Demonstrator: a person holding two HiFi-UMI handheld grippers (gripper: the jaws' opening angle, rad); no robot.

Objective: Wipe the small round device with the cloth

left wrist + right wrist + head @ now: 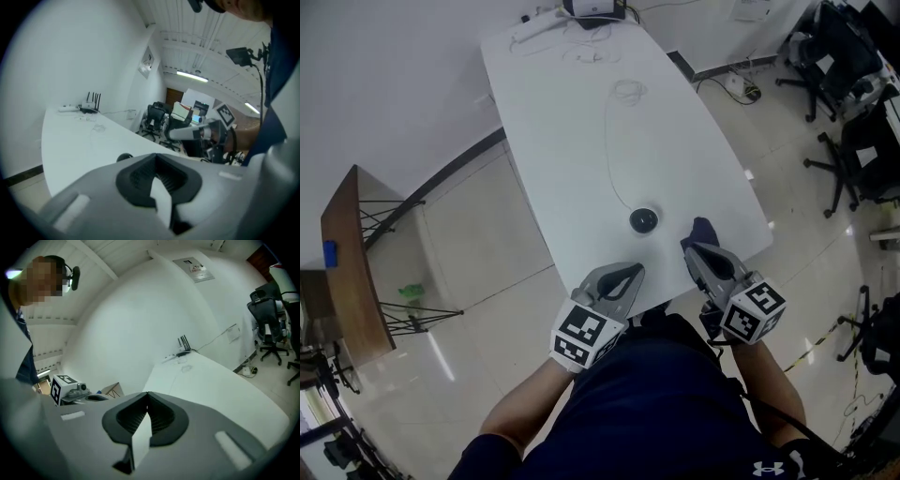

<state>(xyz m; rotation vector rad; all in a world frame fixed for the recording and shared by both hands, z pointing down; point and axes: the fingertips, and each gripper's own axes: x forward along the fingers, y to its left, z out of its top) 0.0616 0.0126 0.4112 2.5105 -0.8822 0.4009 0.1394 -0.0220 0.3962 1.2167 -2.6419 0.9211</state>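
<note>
Hovering at the near edge of the smooth white table [572, 141], both grey plastic tongs are closed on nothing, ribbed black pads pressed together: the left tongs [630, 274] and the right tongs [692, 251]. The small round device [644, 220], a glossy black disc (a thin cable [607, 141] curls away from it), sits on the table just ahead. A crumpled dark blue cloth [703, 228] lies just beyond the right tongs' tip.
</note>
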